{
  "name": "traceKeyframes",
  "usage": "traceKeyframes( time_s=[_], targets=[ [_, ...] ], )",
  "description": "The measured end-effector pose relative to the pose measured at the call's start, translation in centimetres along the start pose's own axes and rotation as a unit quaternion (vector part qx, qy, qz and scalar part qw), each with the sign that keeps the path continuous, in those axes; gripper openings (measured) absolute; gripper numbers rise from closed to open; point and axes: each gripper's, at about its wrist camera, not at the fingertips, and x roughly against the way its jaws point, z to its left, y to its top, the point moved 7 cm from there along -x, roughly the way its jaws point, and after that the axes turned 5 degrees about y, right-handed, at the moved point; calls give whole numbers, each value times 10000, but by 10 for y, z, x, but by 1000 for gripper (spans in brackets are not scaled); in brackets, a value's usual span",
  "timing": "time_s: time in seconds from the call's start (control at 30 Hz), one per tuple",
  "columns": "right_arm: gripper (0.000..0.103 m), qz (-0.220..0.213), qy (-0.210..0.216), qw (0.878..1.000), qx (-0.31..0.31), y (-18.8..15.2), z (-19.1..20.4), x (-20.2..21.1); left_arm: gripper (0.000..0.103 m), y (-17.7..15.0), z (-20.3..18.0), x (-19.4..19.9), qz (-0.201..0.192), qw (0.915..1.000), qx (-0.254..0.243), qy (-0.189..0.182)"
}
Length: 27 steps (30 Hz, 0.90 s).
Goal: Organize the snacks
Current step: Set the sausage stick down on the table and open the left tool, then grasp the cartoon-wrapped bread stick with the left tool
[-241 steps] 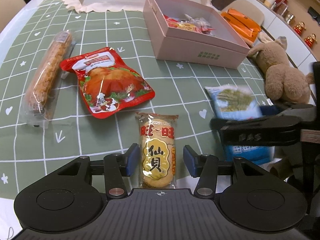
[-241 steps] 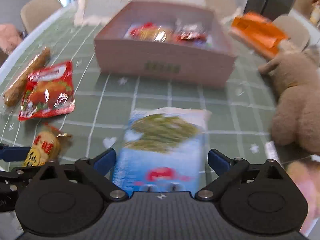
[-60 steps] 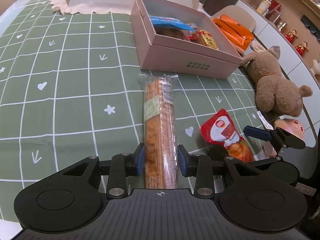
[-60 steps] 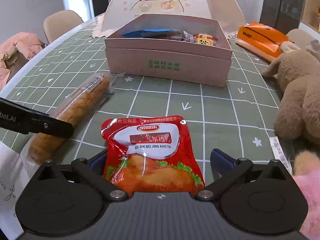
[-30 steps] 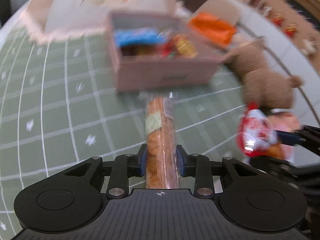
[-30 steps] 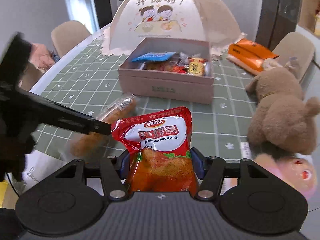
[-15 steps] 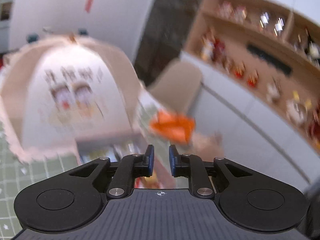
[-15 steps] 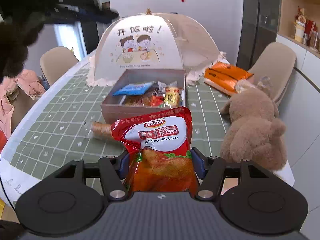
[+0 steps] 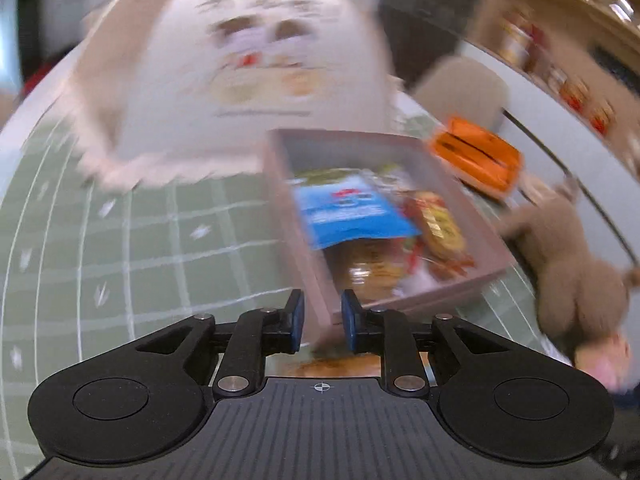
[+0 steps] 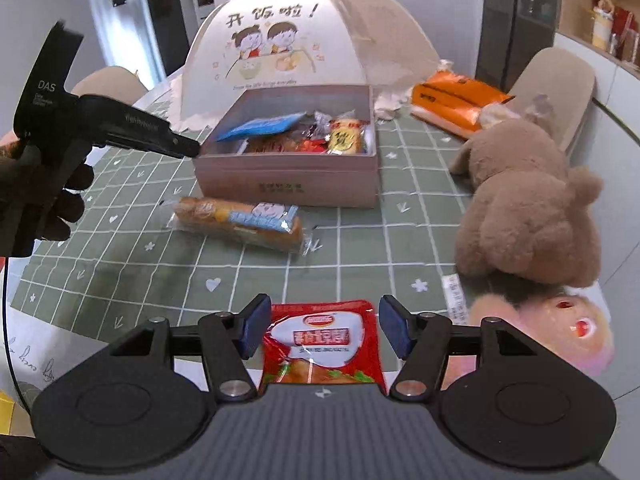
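The pink box point(image 10: 288, 178) holds several snacks, among them a blue packet point(image 10: 260, 125), and also shows blurred in the left wrist view point(image 9: 476, 236). The long bread stick packet point(image 10: 240, 224) lies on the table in front of the box. My left gripper point(image 9: 322, 320) is nearly shut and empty, above the box's near left corner; it also shows in the right wrist view point(image 10: 176, 144). My right gripper point(image 10: 322, 330) is open, with the red roast-duck packet point(image 10: 324, 344) lying between its fingers at the table's front edge.
A mesh food cover point(image 10: 300, 36) stands behind the box. Orange packets point(image 10: 456, 102) lie at the back right. A brown plush toy point(image 10: 528, 204) and a pink toy point(image 10: 560, 336) sit on the right. The table has a green grid cloth point(image 10: 120, 216).
My left gripper let go of the bread stick, which now lies before the box, and swung up by the box. My right gripper opened and the red packet rests low between its fingers.
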Motion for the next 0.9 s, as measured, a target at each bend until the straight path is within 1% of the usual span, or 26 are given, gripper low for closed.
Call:
traceKeyframes(
  time_s=[0.07,0.1,0.13,0.2,0.23,0.27,0.3,0.37,0.43,0.47,0.5,0.53,0.6,0.63,0.7,0.73,0.77,0.83,0.9],
  targets=[
    [61,161,-9,9998,-105,-5,-2,-14,30,-2,8,-2,-115,9993,249,-252],
    [61,220,-22,9997,-137,-8,-3,-19,30,-5,8,-2,-123,9990,234,-356],
    [61,300,-19,9994,-181,-11,-4,-24,30,-10,4,-3,9,9988,114,-469],
    [61,430,33,9987,-271,-16,-6,-32,30,-22,-3,-4,235,9984,-200,-469],
    [61,475,62,9984,-294,-18,-6,-35,30,-28,-4,-4,221,9984,-332,-394],
    [61,494,82,9983,-290,-19,-6,-36,30,-32,-4,-3,201,9986,-340,-358],
    [61,495,90,9984,-261,-18,-5,-37,30,-34,0,-3,188,9991,-203,-327],
    [61,429,80,9989,-182,-13,-1,-38,30,-33,15,-4,119,9992,292,-226],
    [61,254,25,9996,-148,2,1,-39,30,-25,33,-10,53,9957,915,-145],
    [62,138,-32,9998,-171,12,1,-42,30,-23,38,-14,51,9937,1105,-168],
    [63,48,-68,9997,-226,22,0,-46,30,-22,40,-18,93,9926,1184,-234],
    [65,-1,-77,9995,-299,31,-2,-52,29,-23,37,-24,200,9924,1159,-347],
    [65,47,-37,9987,-499,48,-5,-68,21,-28,26,-33,368,9948,879,-361],
    [65,129,89,9982,-584,54,-5,-77,22,-34,19,-34,472,9958,680,-402],
    [55,353,340,9964,-691,58,-2,-94,22,-48,5,-27,652,9941,483,-722],
    [44,488,491,9952,-695,57,3,-101,22,-57,-2,-20,739,9926,399,-873],
    [40,536,598,9946,-660,56,8,-105,20,-64,-9,-14,787,9916,314,-975],
    [40,532,702,9950,-464,53,17,-104,20,-77,-18,1,764,9918,152,-1013],
    [39,633,910,9930,-413,47,26,-105,20,-88,-23,15,844,9887,164,-1226]
  ],
)
